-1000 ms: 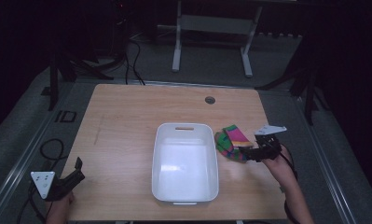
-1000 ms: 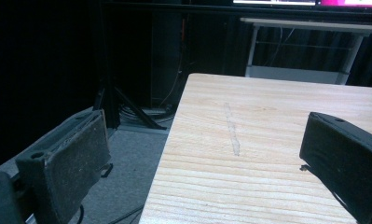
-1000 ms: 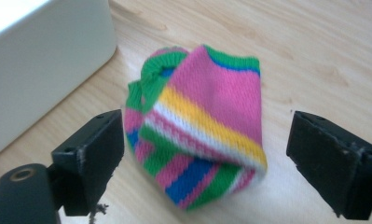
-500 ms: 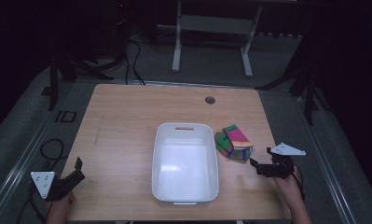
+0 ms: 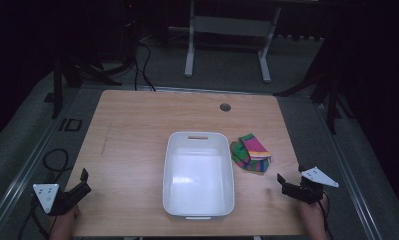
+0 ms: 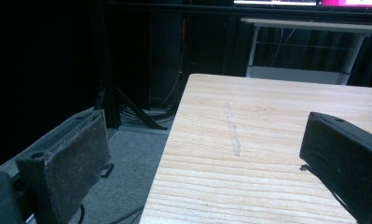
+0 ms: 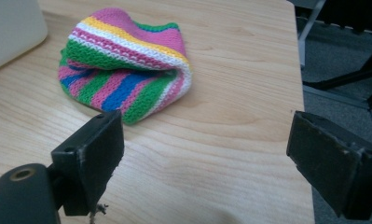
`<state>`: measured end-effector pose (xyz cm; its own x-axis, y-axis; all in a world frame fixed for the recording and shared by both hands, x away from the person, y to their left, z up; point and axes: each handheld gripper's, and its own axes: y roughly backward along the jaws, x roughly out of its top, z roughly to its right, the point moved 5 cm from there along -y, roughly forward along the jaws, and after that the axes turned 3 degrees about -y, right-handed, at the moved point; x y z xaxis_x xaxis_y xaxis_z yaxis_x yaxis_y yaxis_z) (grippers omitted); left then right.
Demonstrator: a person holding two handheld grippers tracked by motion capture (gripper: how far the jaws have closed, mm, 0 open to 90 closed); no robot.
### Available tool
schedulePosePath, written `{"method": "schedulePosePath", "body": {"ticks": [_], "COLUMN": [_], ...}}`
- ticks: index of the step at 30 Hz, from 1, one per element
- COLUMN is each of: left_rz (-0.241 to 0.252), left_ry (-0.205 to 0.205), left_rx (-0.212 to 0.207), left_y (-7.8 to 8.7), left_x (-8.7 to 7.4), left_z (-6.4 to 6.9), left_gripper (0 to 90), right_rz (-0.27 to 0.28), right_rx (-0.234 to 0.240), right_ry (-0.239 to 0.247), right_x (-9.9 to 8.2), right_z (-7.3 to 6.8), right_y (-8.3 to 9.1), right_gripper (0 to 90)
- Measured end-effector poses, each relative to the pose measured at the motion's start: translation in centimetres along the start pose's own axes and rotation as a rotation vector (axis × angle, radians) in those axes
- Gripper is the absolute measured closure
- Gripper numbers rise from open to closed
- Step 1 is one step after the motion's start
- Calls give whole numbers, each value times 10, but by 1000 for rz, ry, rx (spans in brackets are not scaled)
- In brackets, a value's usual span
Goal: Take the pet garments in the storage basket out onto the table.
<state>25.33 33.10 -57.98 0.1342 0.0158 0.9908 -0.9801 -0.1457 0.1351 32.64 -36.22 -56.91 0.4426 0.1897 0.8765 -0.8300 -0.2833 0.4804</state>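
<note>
striped knit piece [image 5: 250, 153] sits right of centre in the high view, just beside the white bin [image 5: 199, 210] on the wood table [image 5: 137, 130]; looks soft, light and floppy, so i'd pinch the folded edge at its lower right, nearest the right gripper [image 5: 288, 186]. both right gripper and left gripper [image 5: 82, 183] have jaws spread with nothing in them. table edge is close at lower right, bare wood between.
</note>
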Motion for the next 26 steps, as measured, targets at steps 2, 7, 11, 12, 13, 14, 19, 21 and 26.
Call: {"method": "schedulePosePath", "body": {"ticks": [2, 7, 11, 12, 13, 14, 19, 21, 26], "left_rz": [2, 4, 4, 3, 2, 2, 7, 6, 7], "left_ry": [0, 0, -4, -3, -4, -4, -1, -1, -1], "left_rx": [-1, 0, -1, -2, -2, -2, -3, -2, 0], "left_y": [0, 0, 0, 0, 0, 0, 1, 1, 1], "left_x": [0, 0, 0, 0, 0, 0, 0, 0, 0], "left_z": [0, 1, 1, 1, 1, 1, 1, 1, 1], "left_gripper": [18, 18, 18, 18, 18, 18, 18, 18, 18], "right_rz": [6, 49, 93, 97, 103, 103, 102, 108, 110], "right_rx": [-7, -59, -65, -60, -57, -57, -64, -65, -75], "right_ry": [-8, -46, -70, -72, -79, -79, -96, -105, -135], "right_x": [-4, -10, -15, -16, -16, -16, -17, -17, -18], "right_z": [1, 7, 10, 11, 11, 11, 14, 15, 19], "right_y": [1, 8, 15, 16, 17, 17, 16, 16, 17], "right_gripper": [109, 108, 109, 109, 109, 109, 111, 111, 111]}}
